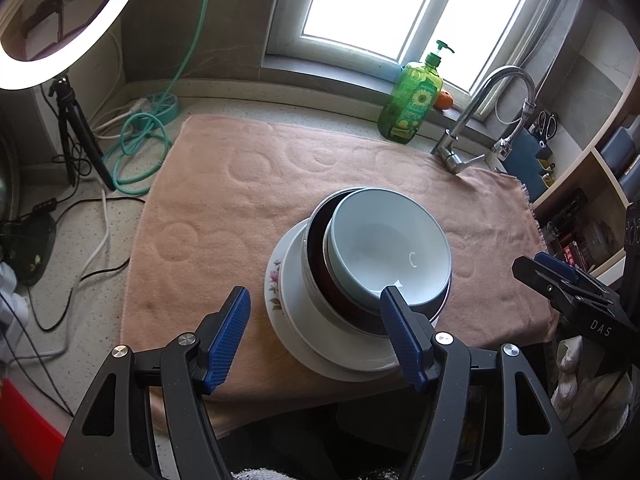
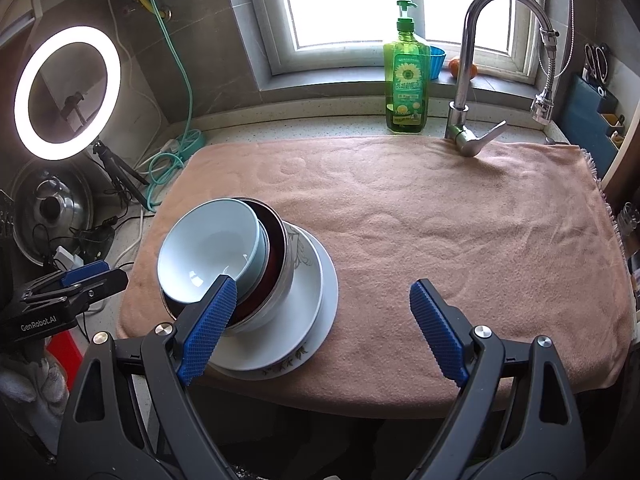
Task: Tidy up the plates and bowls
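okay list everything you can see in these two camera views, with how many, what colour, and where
bowl: 1, pale blue, tilted atop the stack
metal bowl: 1, steel with dark inside, under the blue one
plates: at least 2, white with floral print, stack base
towel: 1, pink, over the counter
soap bottle: 1, green, by the window sill
faucet: 1, chrome, back right
ring light: 1, lit white, left
hose: 1, teal, back left
left gripper: black with blue pads, open
right gripper: same, open

stacked bowls [image 2: 224, 256], plates [image 2: 288, 320], pink towel [image 2: 440, 232]
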The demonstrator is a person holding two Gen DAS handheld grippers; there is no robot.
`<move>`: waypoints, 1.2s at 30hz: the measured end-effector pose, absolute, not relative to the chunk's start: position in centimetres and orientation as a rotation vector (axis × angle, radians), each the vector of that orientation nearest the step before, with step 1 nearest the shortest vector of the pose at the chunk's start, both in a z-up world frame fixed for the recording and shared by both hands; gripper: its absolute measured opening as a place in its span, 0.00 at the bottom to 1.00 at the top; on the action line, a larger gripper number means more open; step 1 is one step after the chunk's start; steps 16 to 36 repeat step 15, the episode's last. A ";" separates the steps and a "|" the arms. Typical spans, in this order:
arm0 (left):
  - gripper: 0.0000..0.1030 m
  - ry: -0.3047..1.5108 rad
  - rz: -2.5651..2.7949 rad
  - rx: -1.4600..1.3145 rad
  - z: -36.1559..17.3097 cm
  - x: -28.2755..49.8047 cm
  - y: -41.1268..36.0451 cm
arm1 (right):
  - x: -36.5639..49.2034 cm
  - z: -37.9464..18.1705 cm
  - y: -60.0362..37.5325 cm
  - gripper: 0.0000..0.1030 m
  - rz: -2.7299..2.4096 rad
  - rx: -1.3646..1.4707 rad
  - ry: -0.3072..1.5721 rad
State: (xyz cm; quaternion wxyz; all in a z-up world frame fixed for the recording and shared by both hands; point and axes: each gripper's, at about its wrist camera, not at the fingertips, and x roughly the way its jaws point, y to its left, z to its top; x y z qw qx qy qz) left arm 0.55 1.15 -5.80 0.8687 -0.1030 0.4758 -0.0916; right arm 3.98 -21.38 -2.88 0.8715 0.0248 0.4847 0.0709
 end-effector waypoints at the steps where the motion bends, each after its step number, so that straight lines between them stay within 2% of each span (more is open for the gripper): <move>1: 0.65 0.995 -0.191 -0.213 -5.8 0.5 1.1 | 4.0 -2.9 -21.4 0.88 0.146 0.049 1.012; 36: 0.65 0.953 -0.184 -0.208 -4.8 0.9 1.2 | 4.5 -3.2 -21.3 0.88 0.138 0.036 1.013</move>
